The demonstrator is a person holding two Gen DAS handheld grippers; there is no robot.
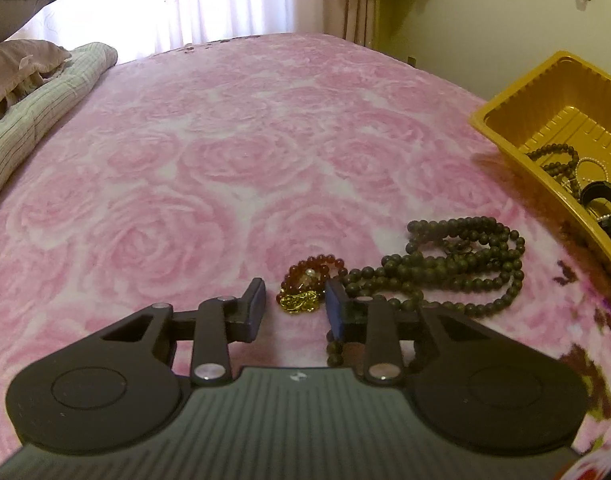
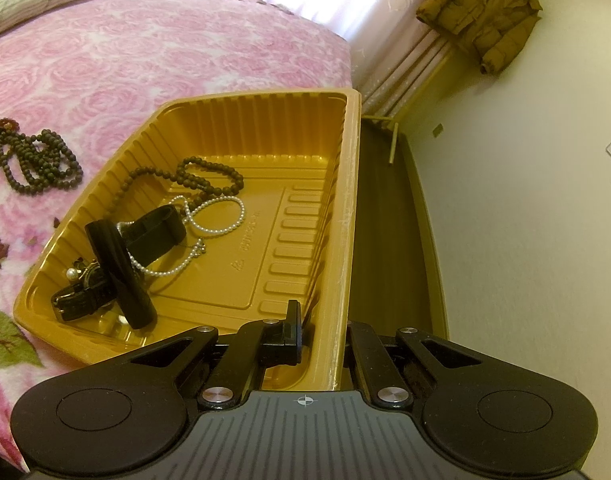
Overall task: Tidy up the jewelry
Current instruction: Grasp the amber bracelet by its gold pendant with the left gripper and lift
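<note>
Red bracelet (image 1: 311,270) sits between the gaping left tool (image 1: 294,304); right tool (image 2: 325,330) pinches the tray (image 2: 347,216) wall (gold plastic).

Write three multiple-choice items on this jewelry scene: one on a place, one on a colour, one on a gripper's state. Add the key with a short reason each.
1. Where does the pearl necklace lie?
A. On the blanket
B. In the tray
C. On the pillow

2. What colour is the tray?
A. Golden yellow
B. Blue
C. White

3. How does the left gripper stand?
A. Shut on the dark bead strand
B. Shut on nothing
C. Open, its fingers either side of the red bead bracelet

Key: 1 B, the pearls rest on the tray floor beside a black watch. 2 A, its ribbed walls are golden yellow. 3 C, a clear gap shows between its fingers, with the bracelet in it.
</note>
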